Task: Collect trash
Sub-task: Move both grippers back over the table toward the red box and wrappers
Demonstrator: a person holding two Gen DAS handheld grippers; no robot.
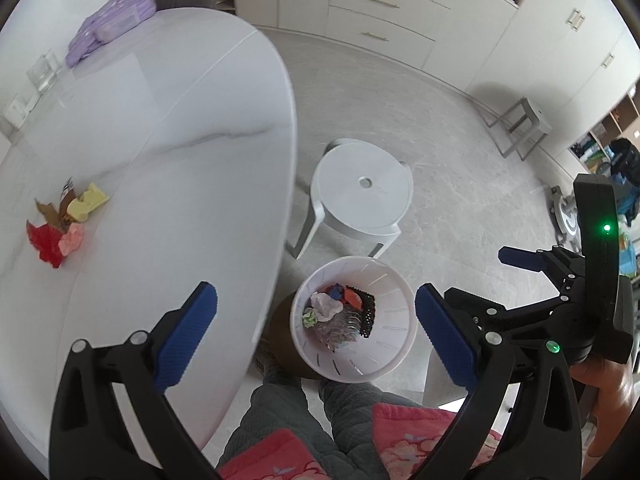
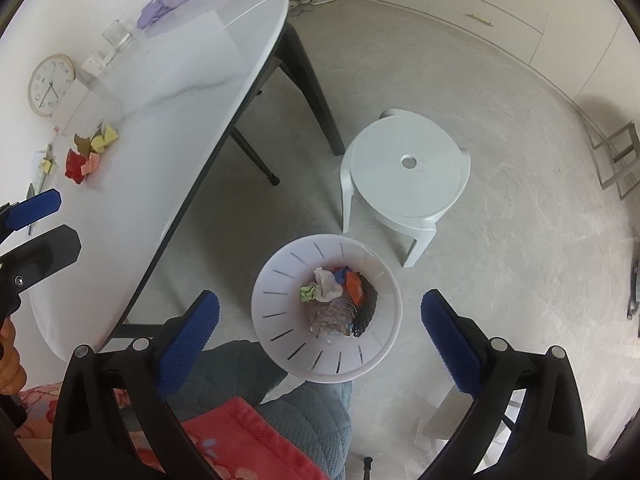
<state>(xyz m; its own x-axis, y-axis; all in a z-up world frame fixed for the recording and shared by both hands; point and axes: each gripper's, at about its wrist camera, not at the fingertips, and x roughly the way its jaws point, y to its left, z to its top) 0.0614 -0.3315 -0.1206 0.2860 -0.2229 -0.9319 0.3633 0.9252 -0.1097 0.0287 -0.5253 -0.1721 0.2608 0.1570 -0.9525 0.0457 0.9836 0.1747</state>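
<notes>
Pale grey stone flooring runs beneath both grippers, and on it, directly under the right gripper [image 2: 320,344], stands the round white slotted plastic waste basket [image 2: 384,320], its mouth up so that anything let go from above falls in. At its bottom lies collected trash [image 2: 340,300]: crumpled white, red, blue and green scraps and a black studded piece. The right gripper's blue-padded jaws are spread wide with nothing between them, which fits a piece just dropped. The left gripper [image 1: 316,336] also points steeply down, its jaws spread and empty, the basket showing between them. To the left of both tools, on the white marble-look oval tabletop [image 1: 180,120], a small heap of crumpled paper scraps [image 1: 66,224], red, pink, yellow and brown, waits well apart from the basket; by my judgement that is what remains to collect. Beyond the basket stands a white round plastic stool [image 2: 404,172].
</notes>
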